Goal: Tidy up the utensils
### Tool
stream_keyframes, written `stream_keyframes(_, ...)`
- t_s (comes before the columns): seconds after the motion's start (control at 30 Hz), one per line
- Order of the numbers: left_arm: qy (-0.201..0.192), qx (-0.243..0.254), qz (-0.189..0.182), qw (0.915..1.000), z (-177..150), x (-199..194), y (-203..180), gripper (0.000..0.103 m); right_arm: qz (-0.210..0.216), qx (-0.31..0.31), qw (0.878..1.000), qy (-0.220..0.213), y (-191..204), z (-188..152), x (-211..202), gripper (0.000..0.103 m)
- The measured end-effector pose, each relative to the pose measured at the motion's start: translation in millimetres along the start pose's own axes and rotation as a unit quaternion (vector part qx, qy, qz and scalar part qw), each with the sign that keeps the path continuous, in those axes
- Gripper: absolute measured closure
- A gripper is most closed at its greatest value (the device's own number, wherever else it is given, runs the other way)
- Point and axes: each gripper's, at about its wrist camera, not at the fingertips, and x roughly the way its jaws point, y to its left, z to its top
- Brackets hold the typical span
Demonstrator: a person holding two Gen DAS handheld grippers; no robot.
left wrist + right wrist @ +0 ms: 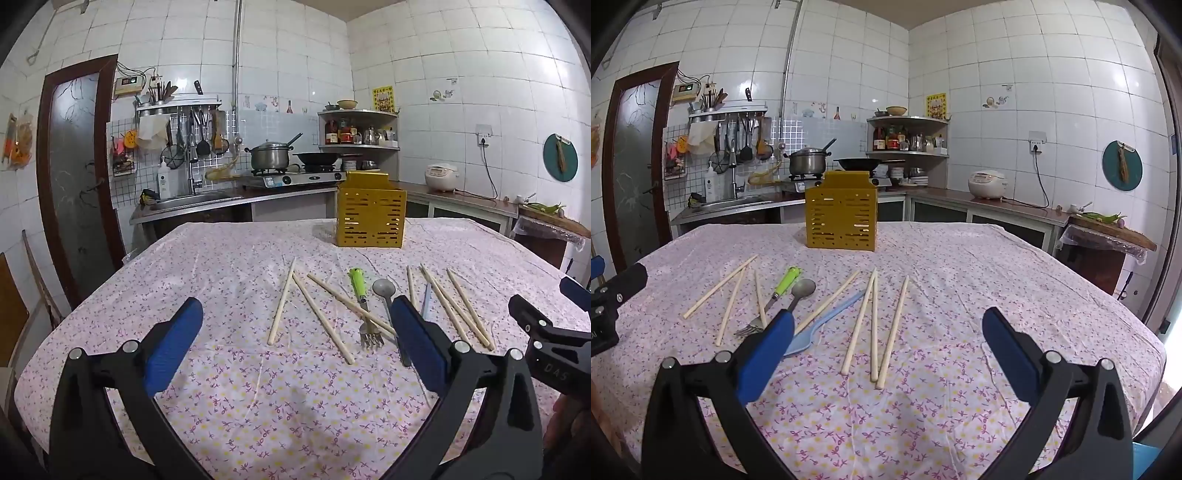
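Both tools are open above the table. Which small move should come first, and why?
Probably lower the right tool onto the nearest chopstick. It lies almost straight ahead between the open jaws, nothing is held yet, and the yellow holder stands behind, ready to receive it.

Beyond my table's pink floral cloth [960, 258] I see white wall tiles [997, 74]. A lidded steel pot [807, 162] and a black wok [858, 163] sit on the gas stove. Left of them, dark ladles and spatulas [746, 142] hang from a metal rack above the steel sink [735, 203]. A curved corner shelf [908, 153] holds bottles. A white rice cooker [987, 183] stands on the right counter, plugged into a wall socket [1037, 142]. A round teal board [1122, 165] hangs on the right wall. A dark-framed glass door [74, 177] stands at left.
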Motion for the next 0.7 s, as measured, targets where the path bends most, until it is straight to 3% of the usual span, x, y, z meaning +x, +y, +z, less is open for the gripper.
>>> stream_keyframes(0.7, -0.006, -0.001, -0.001, 1.0000, 1.6, -1.3, 1.4, 0.005, -0.002, 0.002, 1.000, -0.005, -3.1, 0.5, -1.4, 0.004)
